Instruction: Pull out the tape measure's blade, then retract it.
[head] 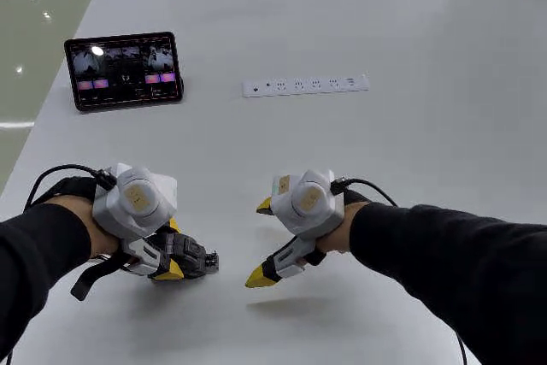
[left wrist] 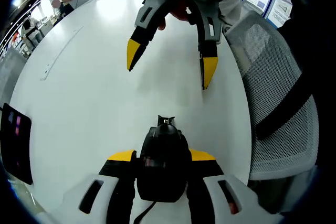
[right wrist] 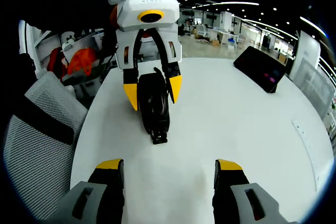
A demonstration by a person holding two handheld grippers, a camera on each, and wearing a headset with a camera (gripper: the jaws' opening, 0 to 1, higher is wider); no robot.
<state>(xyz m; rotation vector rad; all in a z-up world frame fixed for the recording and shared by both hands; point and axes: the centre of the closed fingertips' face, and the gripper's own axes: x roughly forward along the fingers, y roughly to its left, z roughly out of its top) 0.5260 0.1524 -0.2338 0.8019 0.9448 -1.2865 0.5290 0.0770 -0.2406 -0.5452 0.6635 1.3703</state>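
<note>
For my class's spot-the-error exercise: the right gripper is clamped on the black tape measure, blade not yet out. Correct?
No: the left gripper is clamped on the black tape measure, as the left gripper view shows; blade not yet out.

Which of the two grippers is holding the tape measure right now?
The left gripper: its jaws are clamped on the black tape measure, while the right gripper has open, empty jaws.

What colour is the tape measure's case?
The tape measure is black, clearest in the left gripper view.
</note>
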